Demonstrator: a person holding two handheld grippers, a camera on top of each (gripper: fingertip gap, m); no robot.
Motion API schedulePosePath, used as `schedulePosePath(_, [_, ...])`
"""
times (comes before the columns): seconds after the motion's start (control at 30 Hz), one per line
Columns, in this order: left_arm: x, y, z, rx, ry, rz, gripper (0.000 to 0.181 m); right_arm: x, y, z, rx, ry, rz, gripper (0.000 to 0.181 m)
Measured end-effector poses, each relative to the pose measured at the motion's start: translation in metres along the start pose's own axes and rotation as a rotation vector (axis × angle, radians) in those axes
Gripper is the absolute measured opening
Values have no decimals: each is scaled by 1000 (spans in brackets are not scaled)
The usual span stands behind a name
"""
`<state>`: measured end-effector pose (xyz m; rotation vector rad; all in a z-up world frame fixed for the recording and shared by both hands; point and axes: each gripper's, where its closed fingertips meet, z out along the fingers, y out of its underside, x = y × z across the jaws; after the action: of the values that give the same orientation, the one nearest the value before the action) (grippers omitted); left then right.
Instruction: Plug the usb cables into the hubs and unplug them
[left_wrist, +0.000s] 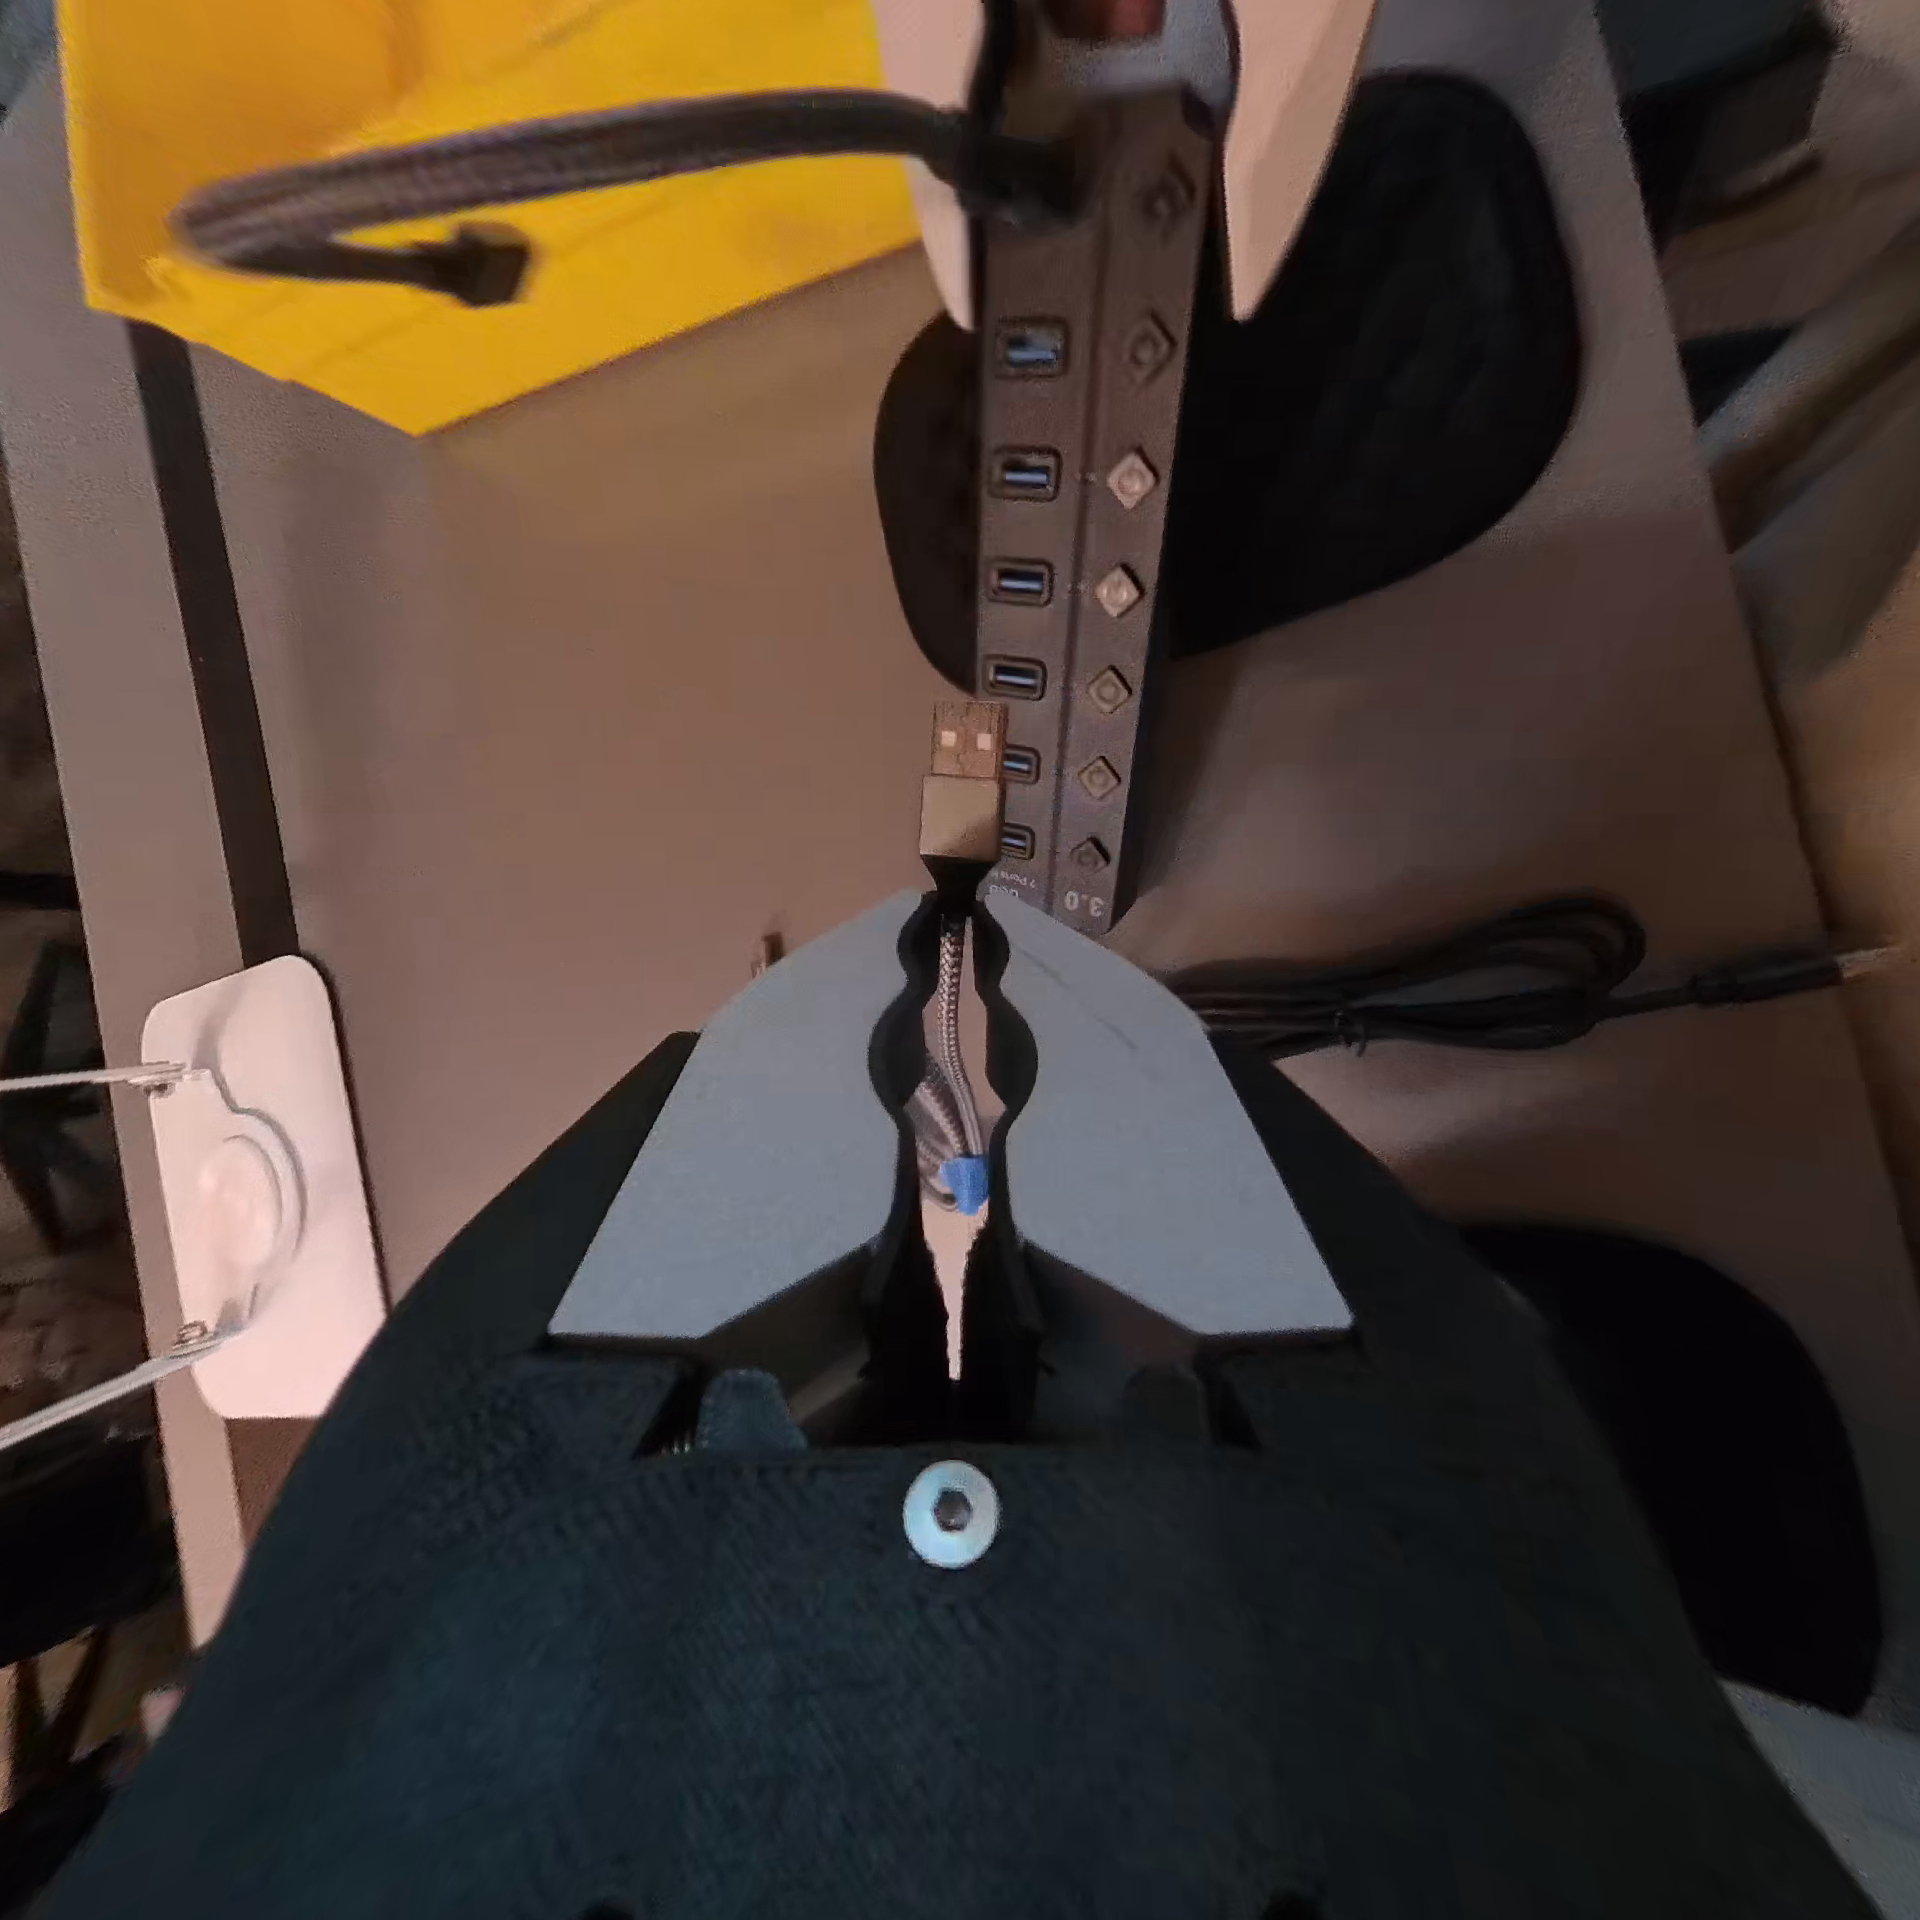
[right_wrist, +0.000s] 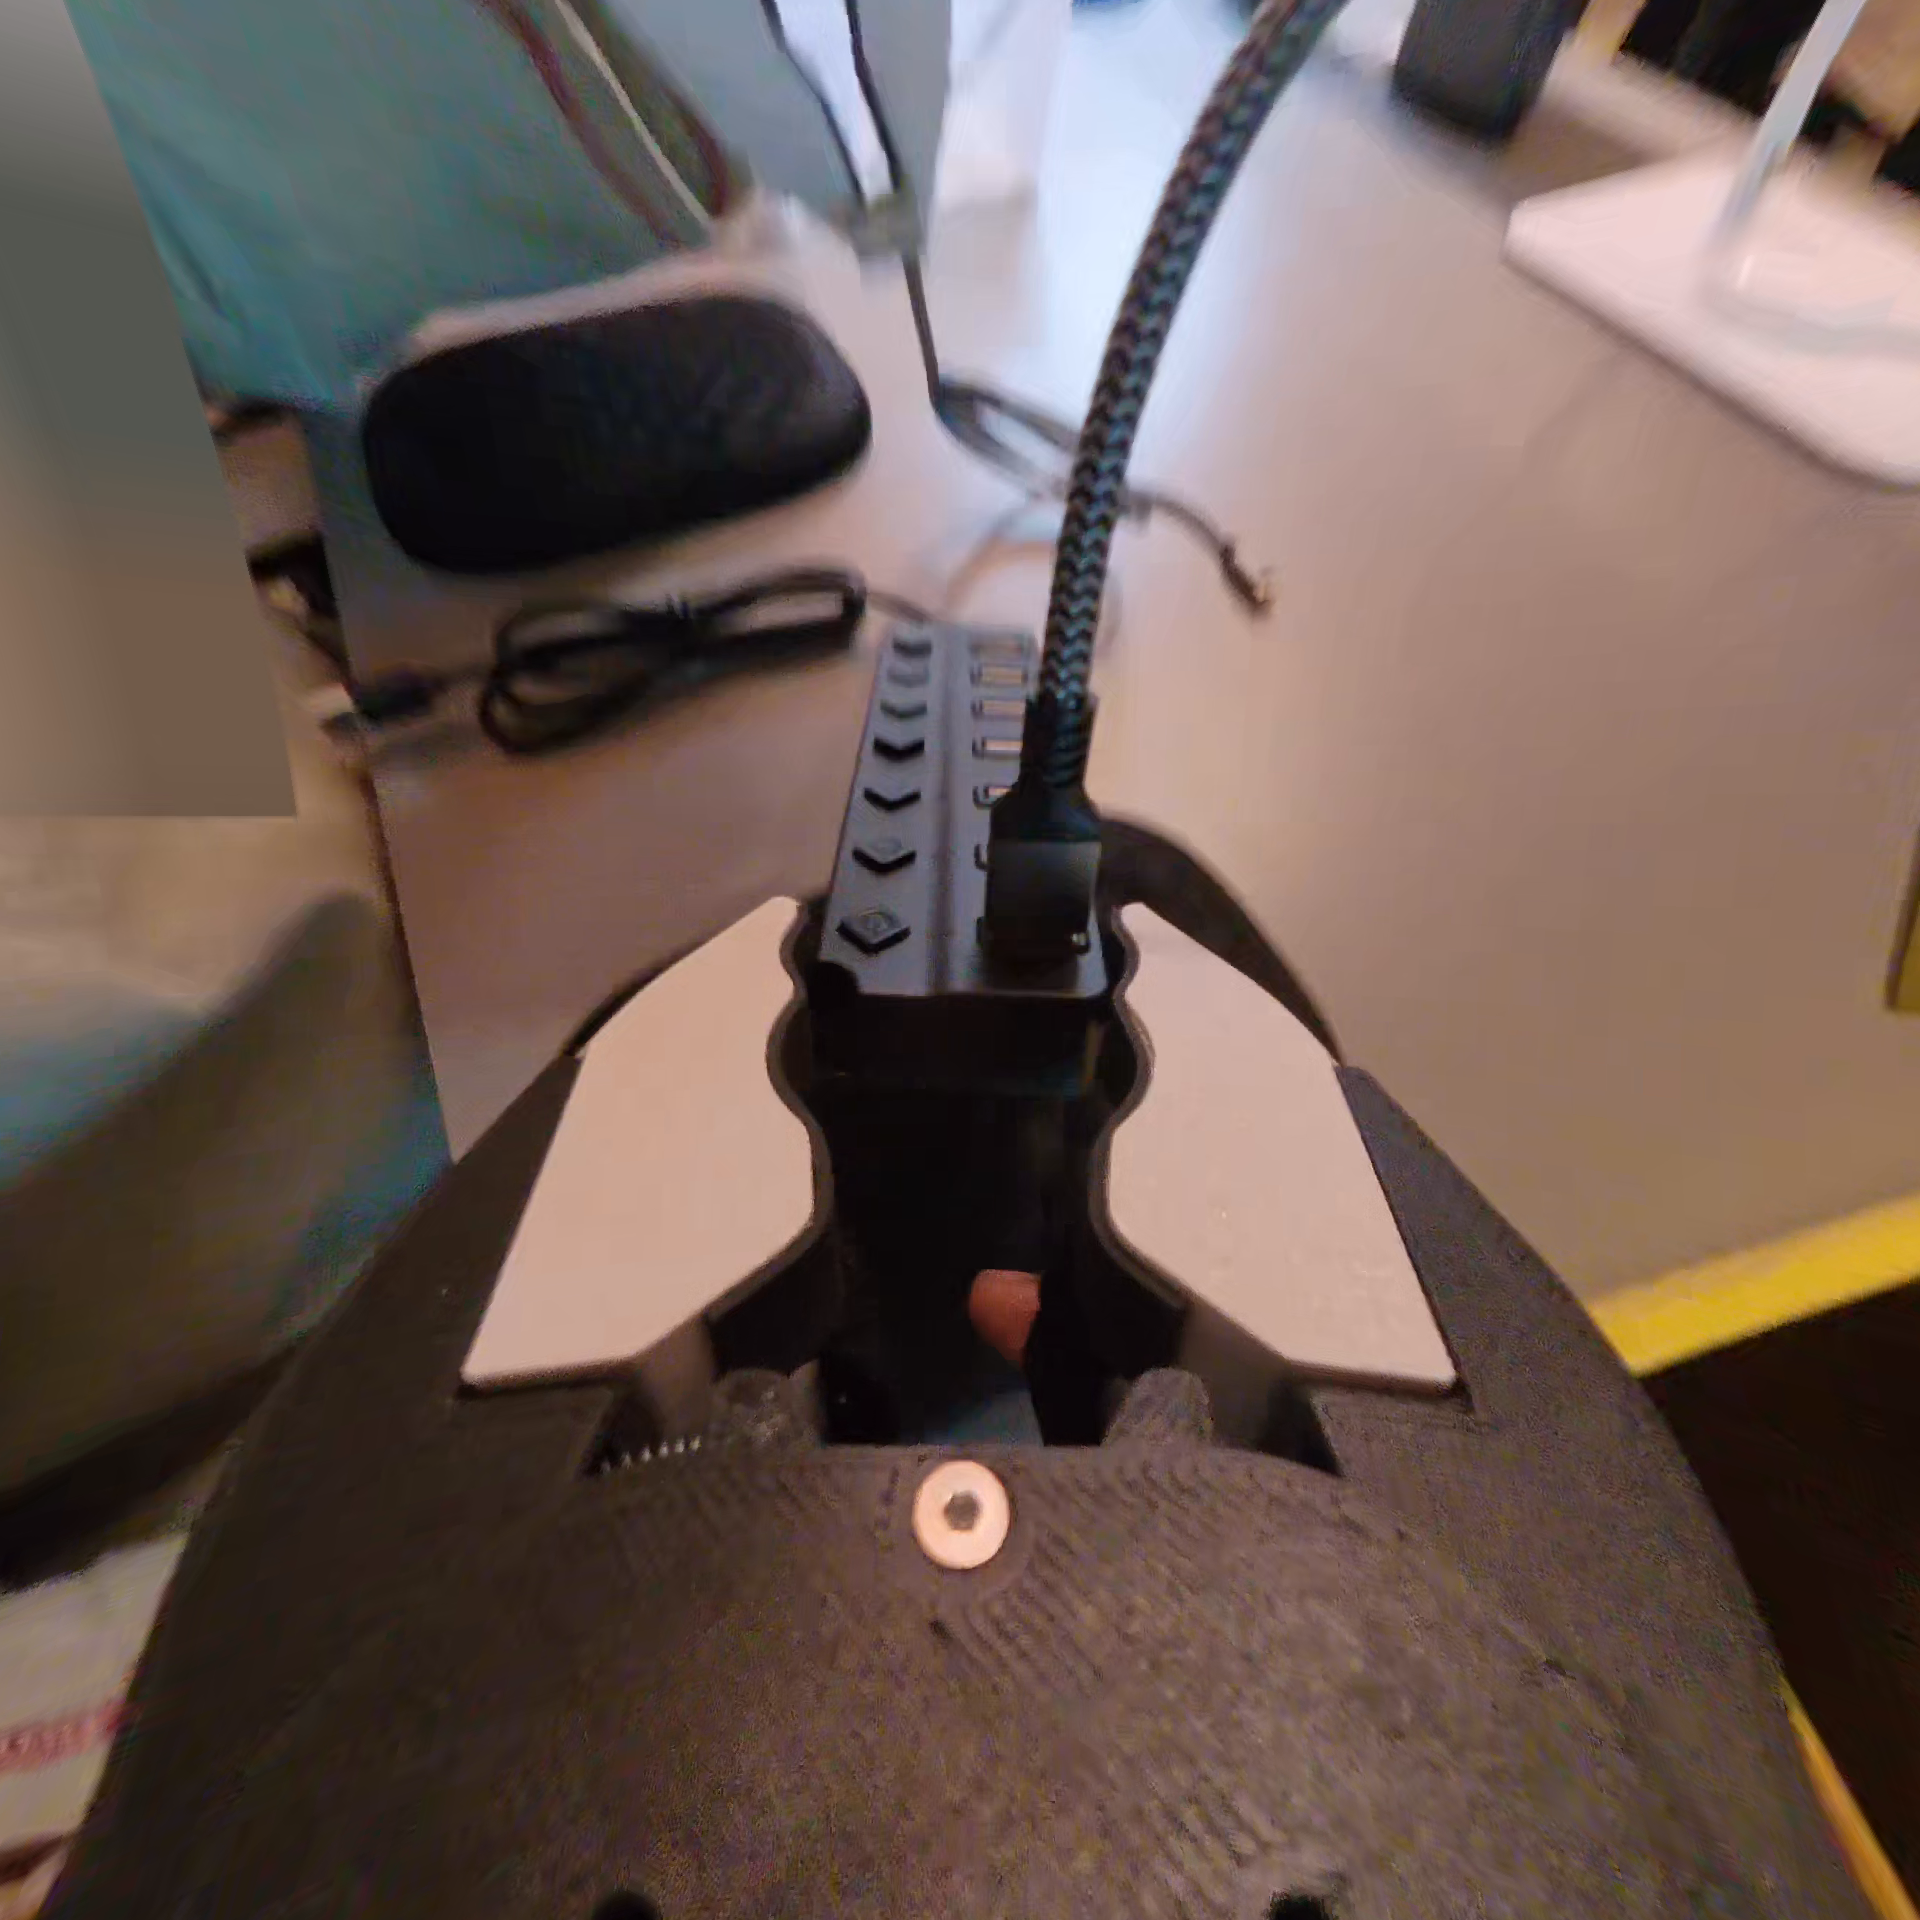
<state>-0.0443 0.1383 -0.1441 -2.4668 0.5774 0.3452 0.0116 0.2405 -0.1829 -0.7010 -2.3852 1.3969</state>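
My left gripper (left_wrist: 951, 914) is shut on a thin braided USB cable (left_wrist: 948, 997), just behind its plug. The USB-A plug (left_wrist: 964, 779) sticks out past the fingertips, beside the port row at the near end of the long black hub (left_wrist: 1081, 540), and is not in any port. My right gripper (right_wrist: 956, 925) is shut on the hub's end (right_wrist: 956, 997) and holds it off the table; in the left wrist view its white fingers (left_wrist: 1262, 208) grip the hub's far end. A thick braided cable (right_wrist: 1101, 416) is plugged into the hub next to my right fingers.
A bundled black cable (left_wrist: 1455, 987) lies on the beige table (left_wrist: 623, 675) to the right, also in the right wrist view (right_wrist: 665, 655). A black pad (left_wrist: 1403, 364) lies under the hub. A yellow item (left_wrist: 468, 156) is far left, a white mount (left_wrist: 249, 1174) at the left edge. The tips of one gripper are about 15 cm away from the tips of the other.
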Motion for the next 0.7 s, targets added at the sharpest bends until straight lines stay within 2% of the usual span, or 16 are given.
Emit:
schedulePosePath(0.07, [3,-4,-1,44,-1,-18,6,2,21,-4,-99,32,-1,54])
schedulePosePath(0.1, [5,-5,-1,55,-5,-19,6,7,19,-9,-100,80,-10,58])
schedulePosePath(0.17, [7,-5,1,52,-21,-18,6,13,-4,-28,-52,195,-29,58])
schedulePosePath(0.23, [11,-7,1,58,-28,-3,6,9,-46,-43,68,288,-117,41])
schedulePosePath(0.27, [14,-10,1,66,-24,3,6,-4,-68,-42,146,265,-178,32])
schedulePosePath(0.3, [16,-12,1,73,-20,7,6,-20,-87,-35,206,207,-228,31])
schedulePosePath(0.37, [19,-14,2,73,-14,18,6,-37,-104,-14,205,144,-274,32])
schedulePosePath(0.53, [24,-16,0,71,-18,38,6,-38,-94,39,59,59,-275,26])
schedulePosePath(0.6, [26,-17,-3,84,-21,36,6,-39,-92,49,59,26,-278,14])
schedulePosePath(0.7, [26,-16,-6,109,-24,19,6,-39,-96,52,84,14,-288,13])
